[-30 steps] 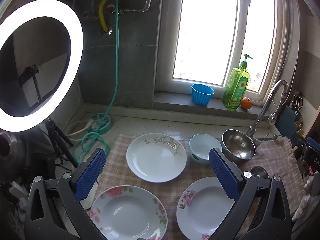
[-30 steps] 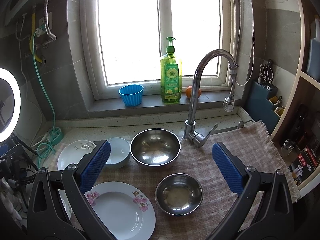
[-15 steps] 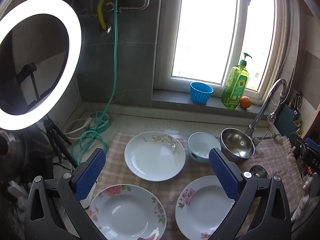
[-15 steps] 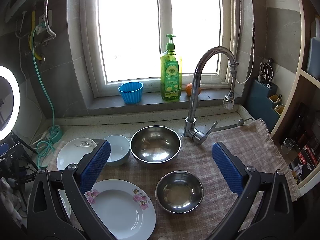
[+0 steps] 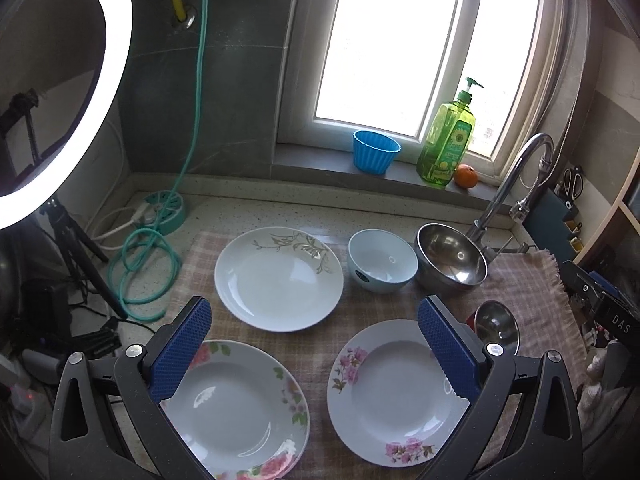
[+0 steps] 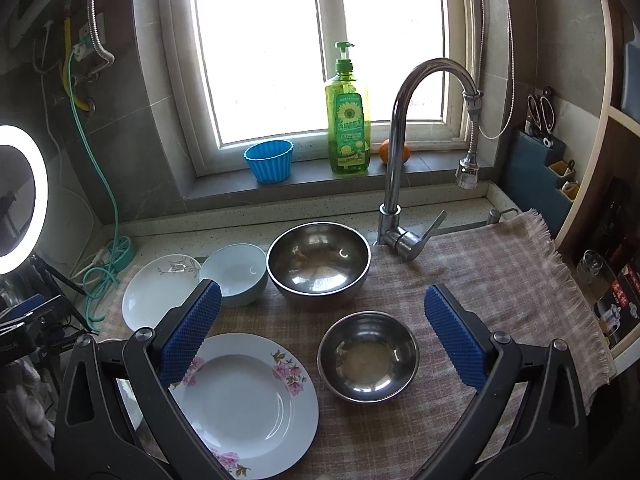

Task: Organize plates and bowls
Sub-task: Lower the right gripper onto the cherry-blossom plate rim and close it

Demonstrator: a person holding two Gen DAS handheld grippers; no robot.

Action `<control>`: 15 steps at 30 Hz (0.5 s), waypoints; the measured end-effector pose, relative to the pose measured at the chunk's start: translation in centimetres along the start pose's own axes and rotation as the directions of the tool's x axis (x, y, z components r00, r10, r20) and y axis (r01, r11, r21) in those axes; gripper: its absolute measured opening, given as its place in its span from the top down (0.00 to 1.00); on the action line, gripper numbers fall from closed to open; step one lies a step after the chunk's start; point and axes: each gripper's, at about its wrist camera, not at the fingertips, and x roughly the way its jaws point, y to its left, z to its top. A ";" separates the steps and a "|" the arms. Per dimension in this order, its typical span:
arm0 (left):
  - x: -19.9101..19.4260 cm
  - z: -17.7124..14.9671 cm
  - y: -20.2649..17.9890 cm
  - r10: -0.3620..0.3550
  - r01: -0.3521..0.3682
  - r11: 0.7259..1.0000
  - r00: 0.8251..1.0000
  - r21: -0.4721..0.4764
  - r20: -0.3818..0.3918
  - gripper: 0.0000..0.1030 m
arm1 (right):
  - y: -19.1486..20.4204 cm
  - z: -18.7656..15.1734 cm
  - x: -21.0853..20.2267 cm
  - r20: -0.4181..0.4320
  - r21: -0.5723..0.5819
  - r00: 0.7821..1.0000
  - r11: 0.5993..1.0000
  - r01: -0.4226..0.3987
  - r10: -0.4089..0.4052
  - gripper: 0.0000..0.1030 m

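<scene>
Both views shifted slightly | pink-flowered plate (image 6: 248, 404) glossy | steel bowl (image 6: 368, 356) empty

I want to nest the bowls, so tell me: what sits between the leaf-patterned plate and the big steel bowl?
In both wrist views, a pale blue bowl sits between the leaf-patterned plate and the big steel bowl, close beside each.

We are looking at a bright window (image 6: 320, 52) pouring daylight over its grey sill (image 6: 320, 184). Dark grey tiled walls (image 5: 224, 92) are enclosing a speckled countertop (image 5: 280, 208), and a ring light (image 5: 116, 60) is glowing at the left.
</scene>
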 end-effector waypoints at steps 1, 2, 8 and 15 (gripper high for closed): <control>0.3 -0.3 0.2 -0.003 0.003 1.000 1.000 -0.006 -0.010 0.01 | -0.5 -0.3 0.1 -0.007 0.018 1.000 1.000 0.000 0.001 0.00; 0.6 -0.6 0.3 -0.002 0.002 1.000 1.000 -0.009 -0.023 0.01 | -0.9 -0.7 0.3 -0.018 0.031 1.000 1.000 0.003 -0.003 0.00; 2.5 -2.4 0.7 -0.028 0.026 0.999 0.992 -0.022 -0.124 0.01 | -2.6 -3.1 1.5 -0.108 0.052 0.994 0.999 0.015 -0.009 0.00; 5.0 -3.5 1.0 -0.041 0.040 0.999 0.975 -0.012 -0.218 0.12 | -4.5 -5.9 2.3 -0.182 0.107 0.983 0.994 0.021 -0.001 0.00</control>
